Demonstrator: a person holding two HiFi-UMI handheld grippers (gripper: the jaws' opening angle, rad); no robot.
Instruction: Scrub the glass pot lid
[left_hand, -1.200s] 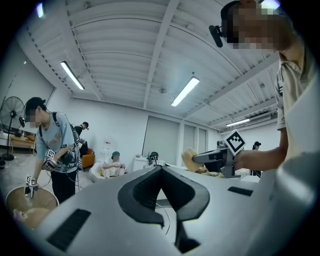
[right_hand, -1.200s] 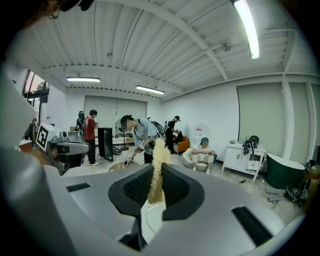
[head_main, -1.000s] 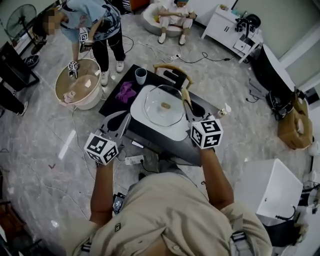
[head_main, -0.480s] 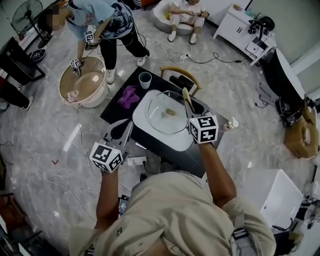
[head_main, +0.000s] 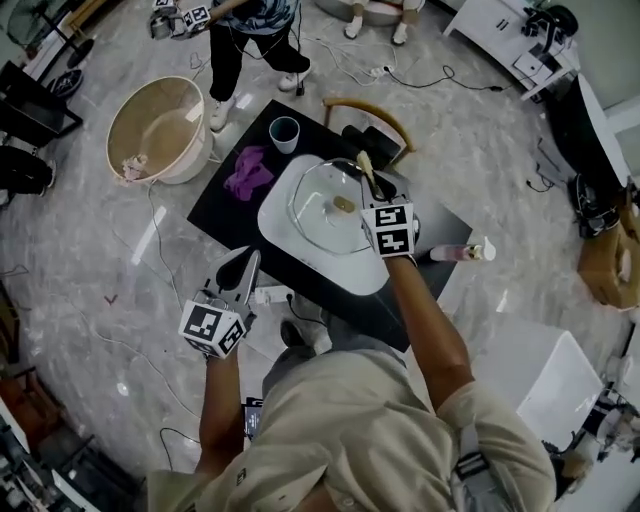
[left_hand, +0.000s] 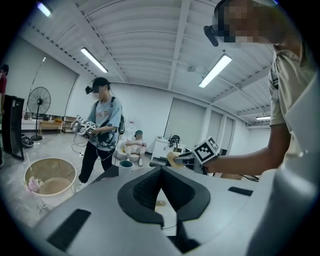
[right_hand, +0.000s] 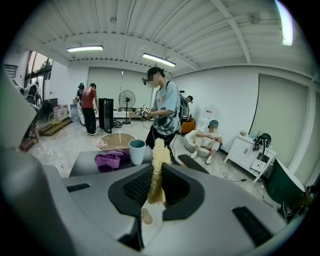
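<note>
Only readable marks are the square markers on each gripper's cube; print on the bottle (head_main: 462, 254) at the lid's 4 o'clock is too small to read. The glass pot lid (head_main: 328, 212) lies knob-up in the white tray (head_main: 285, 228) on the black table (head_main: 222, 208).

The right gripper (right_hand: 157, 172) is clamped on a yellow scrubber (right_hand: 159, 160), which sits over the lid's rim at 1 o'clock; I can't tell if it touches. The left gripper (left_hand: 161, 170) has its jaws together and empty, and it hangs over the floor just off the table's edge, at the lid's 7 o'clock.

The cup (head_main: 284, 132) is at 11 o'clock, near the table's far edge, and the purple cloth (head_main: 247, 172) is at 10 o'clock. There is bare tray on the lid's near side. The beige tub (head_main: 160, 125) is on the floor, well apart.

Compared with 0.5 s ago, the right gripper still holds the scrubber at the same rim spot and the left is still off the table. The bystander who was leaning over the tub has backed off towards the top edge.
</note>
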